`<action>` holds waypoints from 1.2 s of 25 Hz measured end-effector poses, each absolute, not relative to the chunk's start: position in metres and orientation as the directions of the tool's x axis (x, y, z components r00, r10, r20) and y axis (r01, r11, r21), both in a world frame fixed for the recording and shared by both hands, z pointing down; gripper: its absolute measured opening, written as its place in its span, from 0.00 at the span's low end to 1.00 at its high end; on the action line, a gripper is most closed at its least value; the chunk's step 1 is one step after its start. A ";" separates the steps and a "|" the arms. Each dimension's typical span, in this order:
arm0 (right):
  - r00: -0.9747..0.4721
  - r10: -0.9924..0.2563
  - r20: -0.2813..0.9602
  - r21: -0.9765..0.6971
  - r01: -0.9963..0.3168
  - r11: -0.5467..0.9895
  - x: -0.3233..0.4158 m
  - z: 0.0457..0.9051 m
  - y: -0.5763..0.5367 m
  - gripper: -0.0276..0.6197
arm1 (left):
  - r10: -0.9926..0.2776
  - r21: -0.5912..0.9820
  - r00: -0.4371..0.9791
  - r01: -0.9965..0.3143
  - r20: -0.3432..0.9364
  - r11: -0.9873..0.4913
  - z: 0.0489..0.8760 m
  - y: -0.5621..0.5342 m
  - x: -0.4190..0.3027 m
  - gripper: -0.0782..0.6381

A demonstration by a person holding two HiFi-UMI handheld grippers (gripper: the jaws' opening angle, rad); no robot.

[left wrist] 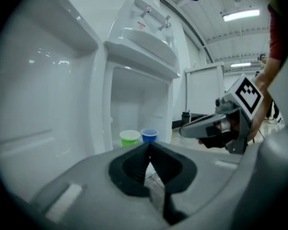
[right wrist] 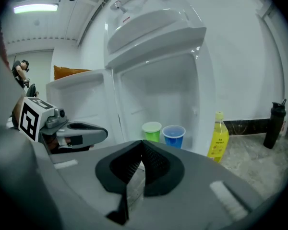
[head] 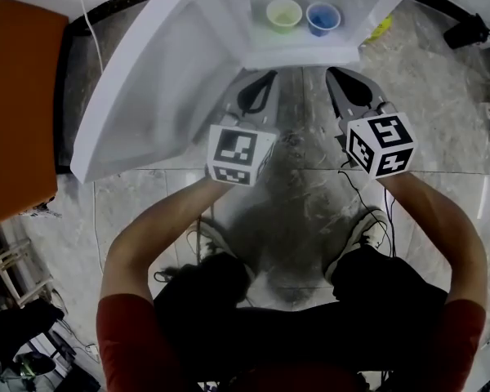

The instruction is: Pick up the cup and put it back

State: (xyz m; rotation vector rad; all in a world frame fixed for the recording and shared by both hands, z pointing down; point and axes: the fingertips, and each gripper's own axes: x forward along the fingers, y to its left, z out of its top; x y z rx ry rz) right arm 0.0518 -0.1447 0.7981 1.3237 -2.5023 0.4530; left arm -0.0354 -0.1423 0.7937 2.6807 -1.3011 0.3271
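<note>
Both claws are clenched and empty. The left claw [left wrist: 149, 145] has its dark pads meeting at the tips with nothing between them, and the right claw [right wrist: 143, 143] is the same.

They hang side by side in front of the open white fridge [head: 167, 72]. They are outside its compartment and well short of the shelf [head: 261, 51].

Two cups stand upright on that shelf with their mouths up, about midway between its left and right edges and back from its front edge. The green cup [head: 283, 13] is on the left and the blue cup [head: 322, 17] just beside it on the right. I cannot tell whether they touch, and the task does not say which cup is meant.

From the head view, both cups lie ahead of the claws and deeper in. The green one is on the left claw's [head: 267, 77] side and the blue one on the right claw's [head: 337, 73] side, and neither arm is clearly nearer. Each claw angles slightly inward, so either could reach either cup.

My reading is that the pick has not begun. Because the cups stand upright, the chosen claw would need to release its jaws and go in roughly level from the front edge, taking one cup wall without nudging the neighbour.

A yellow bottle [right wrist: 217, 135] stands on the floor just outside the fridge's right wall, clear of that path.
</note>
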 end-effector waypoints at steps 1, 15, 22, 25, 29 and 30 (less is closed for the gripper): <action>-0.542 -0.752 0.375 -0.144 -0.836 0.530 0.052 0.797 -0.147 0.04 | -0.759 0.034 0.598 -0.791 0.257 -0.611 0.794 -0.142 -0.037 0.11; -0.513 -0.761 0.397 -0.137 -0.853 0.504 0.066 0.814 -0.150 0.04 | -0.738 0.023 0.615 -0.772 0.277 -0.635 0.805 -0.139 -0.024 0.11; -0.492 -0.780 0.388 -0.135 -0.867 0.480 0.070 0.819 -0.166 0.04 | -0.737 0.022 0.614 -0.772 0.282 -0.635 0.808 -0.139 -0.024 0.11; -0.491 -0.784 0.381 -0.142 -0.868 0.475 0.068 0.822 -0.174 0.06 | -0.740 0.021 0.610 -0.775 0.282 -0.631 0.809 -0.141 -0.026 0.11; -0.475 -0.795 0.378 -0.143 -0.878 0.457 0.066 0.827 -0.189 0.13 | -0.738 0.025 0.609 -0.776 0.289 -0.630 0.814 -0.143 -0.026 0.11; -0.470 -0.797 0.380 -0.144 -0.881 0.451 0.066 0.829 -0.192 0.15 | -0.737 0.027 0.609 -0.776 0.292 -0.630 0.816 -0.144 -0.025 0.11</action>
